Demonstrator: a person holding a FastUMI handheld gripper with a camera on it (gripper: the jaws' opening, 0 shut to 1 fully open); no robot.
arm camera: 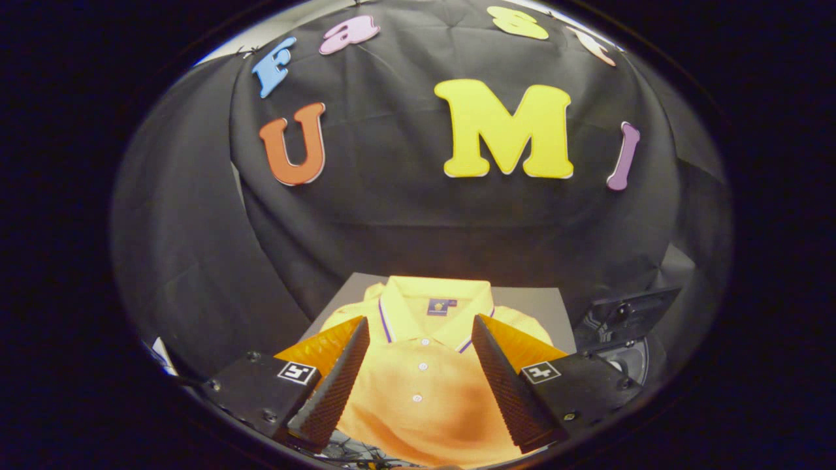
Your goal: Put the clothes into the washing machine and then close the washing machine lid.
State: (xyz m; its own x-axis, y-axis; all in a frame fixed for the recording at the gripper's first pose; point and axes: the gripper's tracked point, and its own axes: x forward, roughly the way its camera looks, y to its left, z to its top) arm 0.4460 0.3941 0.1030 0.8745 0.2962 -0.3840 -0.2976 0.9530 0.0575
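Our gripper hung over the yellow polo shirt, its fingers spread wide apart and clamped on nothing, one to either side of the button placket. We judged that stance to be an approach: the jaws were open wide enough to come down on a fold of cloth near the chest, and no grasp had yet been made.

The shirt lay flat, collar away from us, on a grey board that reached out beyond the collar, probably laid out so for an easy pick. Inside the collar sat a small dark label; its writing was too small for us to read. Each finger mount carried a square black-and-white marker, not readable text.

To the right of the shirt, just past the right finger, stood the washing machine, dark, its lid apparently raised over a round opening. Nothing was in it yet, by our judgement.
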